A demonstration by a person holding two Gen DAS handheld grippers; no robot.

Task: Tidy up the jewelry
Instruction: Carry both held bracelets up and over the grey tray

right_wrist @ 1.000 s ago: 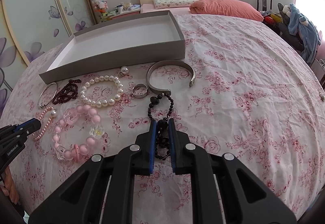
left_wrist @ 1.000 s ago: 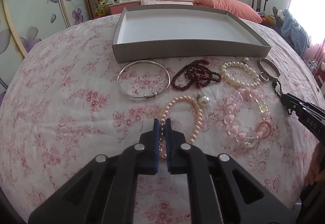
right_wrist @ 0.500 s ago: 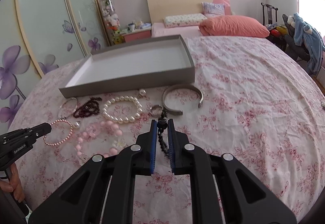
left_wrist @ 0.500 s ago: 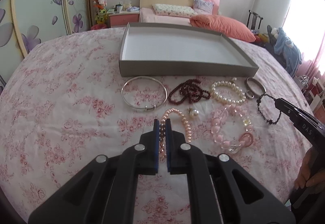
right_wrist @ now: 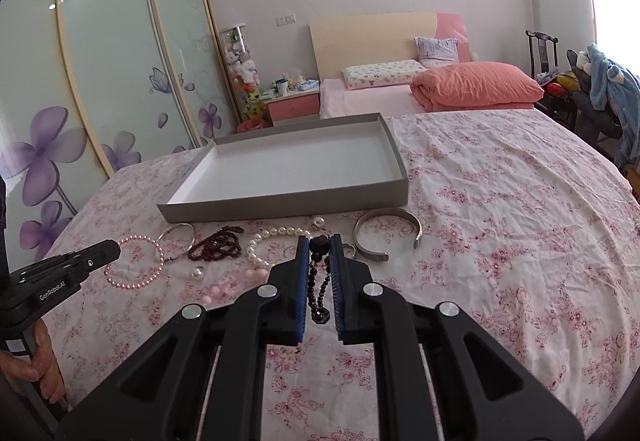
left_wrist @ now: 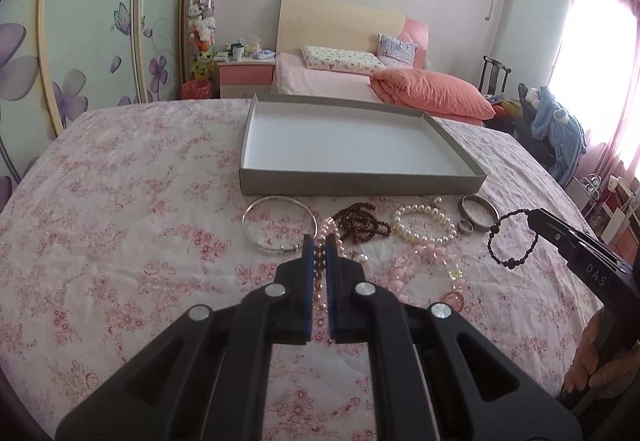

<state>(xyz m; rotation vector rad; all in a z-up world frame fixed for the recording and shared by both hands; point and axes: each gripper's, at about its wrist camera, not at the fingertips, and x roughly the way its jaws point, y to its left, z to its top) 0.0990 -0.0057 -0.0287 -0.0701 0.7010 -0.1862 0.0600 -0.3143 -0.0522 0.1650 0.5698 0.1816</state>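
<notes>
Both bracelets lifted off bedspread (left_wrist: 120, 225); handles read "GenRobot.AI", "DAS".

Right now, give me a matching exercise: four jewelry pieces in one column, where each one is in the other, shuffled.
1. black bead bracelet
2. pink pearl bracelet
3. silver cuff bracelet
4. dark red bead strand

A. lying on the bedspread between the thin silver bangle and the white pearl bracelet
B. held in the left hand-held gripper
C. held in the right hand-held gripper
D. lying near the grey box's right corner

Pairs: 1-C, 2-B, 3-D, 4-A
</notes>
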